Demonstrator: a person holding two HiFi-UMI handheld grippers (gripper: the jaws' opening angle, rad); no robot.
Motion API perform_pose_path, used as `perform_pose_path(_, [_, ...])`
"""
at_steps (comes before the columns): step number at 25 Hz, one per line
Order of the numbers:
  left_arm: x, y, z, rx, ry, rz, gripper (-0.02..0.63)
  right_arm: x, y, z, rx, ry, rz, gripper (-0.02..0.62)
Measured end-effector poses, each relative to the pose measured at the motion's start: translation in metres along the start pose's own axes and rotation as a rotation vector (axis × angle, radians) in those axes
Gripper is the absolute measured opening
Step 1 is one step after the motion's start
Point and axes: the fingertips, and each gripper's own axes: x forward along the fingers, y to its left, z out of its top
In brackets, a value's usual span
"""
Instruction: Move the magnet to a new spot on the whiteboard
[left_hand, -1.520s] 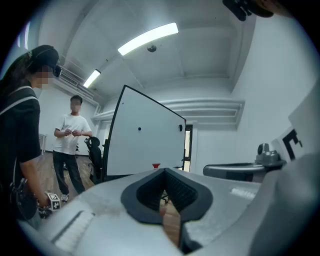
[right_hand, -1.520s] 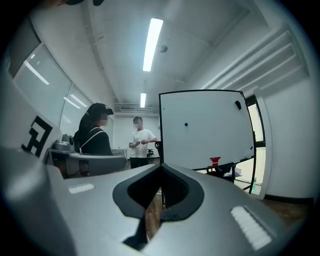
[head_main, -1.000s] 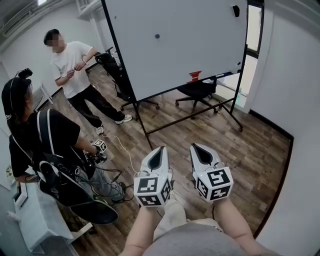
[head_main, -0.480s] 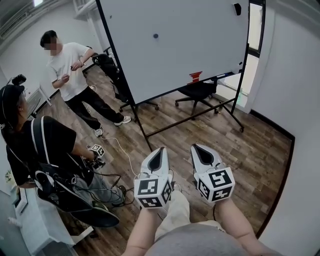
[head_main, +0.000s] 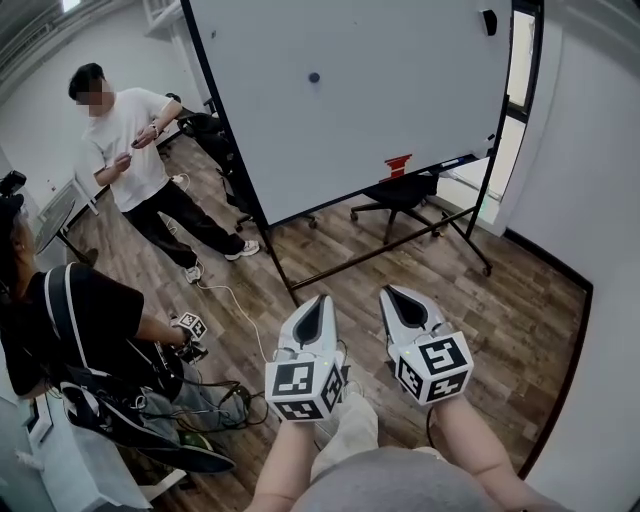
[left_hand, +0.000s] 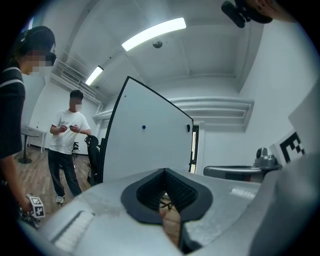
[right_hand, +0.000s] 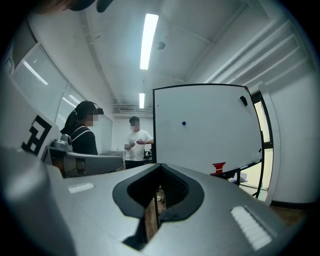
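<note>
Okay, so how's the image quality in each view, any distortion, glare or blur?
Head view: sharp and evenly lit, though the wide lens makes the whiteboard frame lean outward. Left gripper view: strong fisheye, dark corners, ceiling light blown out to white. Right gripper view: same fisheye and dark corners, ceiling light glaring, whiteboard still crisp.

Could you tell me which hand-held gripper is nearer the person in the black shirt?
Left. The left hand-held gripper is right of the person in the black shirt; the right hand-held gripper is farther right.
</note>
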Motion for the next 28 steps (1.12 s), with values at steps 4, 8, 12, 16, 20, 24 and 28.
perform_pose_path(4, [0.032,0.021,0.003,0.006,0.003,0.005,0.002,0.037,-0.014,0.003,0.006,-0.001,0.002,0.002])
perform_pose_path(8, [0.062,0.046,0.010,0.002,-0.002,0.011,0.002,0.077,-0.026,0.008,0.000,0.004,0.006,0.002])
perform_pose_path(12, [0.095,0.070,0.019,0.001,-0.007,0.008,0.002,0.119,-0.037,0.017,-0.007,0.005,0.013,0.002])
perform_pose_path(16, [0.123,0.091,0.029,-0.003,-0.014,0.005,0.002,0.157,-0.043,0.026,-0.021,0.006,0.022,0.002])
perform_pose_path(20, [0.149,0.111,0.034,-0.003,-0.008,0.006,0.002,0.191,-0.050,0.034,-0.029,0.004,0.031,0.002])
perform_pose_path(24, [0.171,0.129,0.032,0.000,0.011,-0.001,0.002,0.225,-0.058,0.039,-0.024,0.005,0.047,0.002])
perform_pose_path(28, [0.191,0.144,0.028,0.002,0.029,-0.010,0.002,0.259,-0.070,0.051,-0.030,0.003,0.056,0.002])
